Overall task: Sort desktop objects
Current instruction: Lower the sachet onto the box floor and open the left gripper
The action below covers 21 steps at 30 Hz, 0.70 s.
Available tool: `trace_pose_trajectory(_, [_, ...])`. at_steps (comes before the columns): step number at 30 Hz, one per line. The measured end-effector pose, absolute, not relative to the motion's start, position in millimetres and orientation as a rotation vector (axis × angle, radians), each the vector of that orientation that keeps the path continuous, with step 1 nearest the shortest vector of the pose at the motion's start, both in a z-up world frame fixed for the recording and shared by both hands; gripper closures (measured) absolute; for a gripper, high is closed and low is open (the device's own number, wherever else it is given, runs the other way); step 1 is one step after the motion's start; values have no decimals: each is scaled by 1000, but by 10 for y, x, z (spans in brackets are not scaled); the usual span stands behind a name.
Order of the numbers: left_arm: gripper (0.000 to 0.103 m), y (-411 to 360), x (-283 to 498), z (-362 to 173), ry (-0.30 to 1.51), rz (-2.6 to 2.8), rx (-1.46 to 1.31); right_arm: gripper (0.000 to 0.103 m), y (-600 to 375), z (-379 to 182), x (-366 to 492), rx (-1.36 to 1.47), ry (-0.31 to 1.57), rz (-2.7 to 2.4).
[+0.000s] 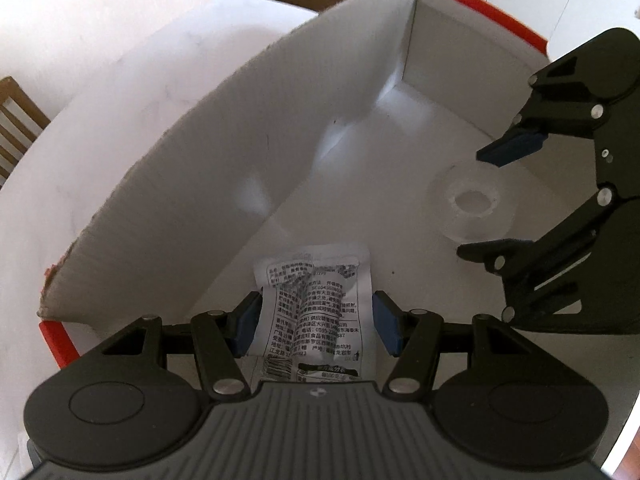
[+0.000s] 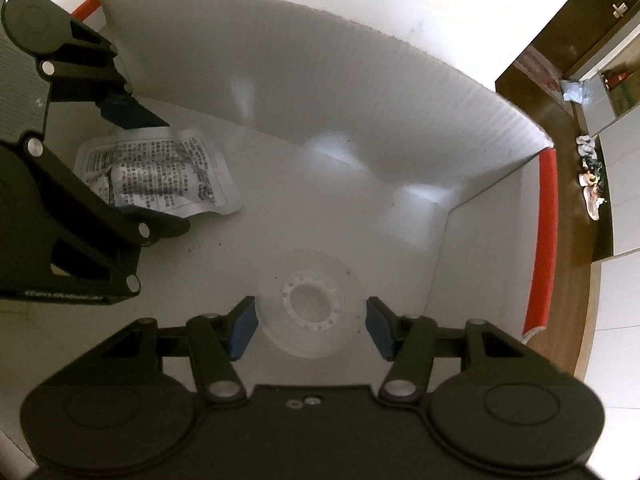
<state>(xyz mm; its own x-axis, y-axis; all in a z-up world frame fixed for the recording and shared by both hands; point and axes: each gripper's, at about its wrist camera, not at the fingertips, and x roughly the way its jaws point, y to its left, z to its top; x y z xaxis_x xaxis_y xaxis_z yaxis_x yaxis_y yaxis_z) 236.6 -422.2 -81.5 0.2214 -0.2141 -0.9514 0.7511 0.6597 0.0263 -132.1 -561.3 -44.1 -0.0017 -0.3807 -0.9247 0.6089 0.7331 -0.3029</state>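
Observation:
Both grippers are inside a white cardboard box with a red rim. A white snack packet with black print lies on the box floor between the open blue pads of my left gripper; it also shows in the right wrist view. A clear tape roll lies flat on the floor between the open pads of my right gripper. The roll also shows in the left wrist view, with the right gripper standing around it.
The box has a tall white flap along one side and a red edge on another. Outside are a white tabletop, a wooden chair at left, and a dark floor with shoes.

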Motion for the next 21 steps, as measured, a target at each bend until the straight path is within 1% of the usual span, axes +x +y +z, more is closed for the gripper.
trace_pose_trajectory(8, [45,-4226,2325,-833,1197,-733,589,44,-5544,-527,-1370,232,1381,-790])
trace_pose_trajectory(12, [45,-4147,2280,-768,1175,-742,559,44,-5471,-506,-1416,237,1366,-786])
trace_pose_trajectory(20, [45,-3835,2150,-514,1095,-761,453,44,-5326,-305,-1588,252,1272,-768])
trace_pose_trajectory(21, [45,-3934,2183,-409,1084,-761,442,44,-5357,-250,-1543,249,1263,-765])
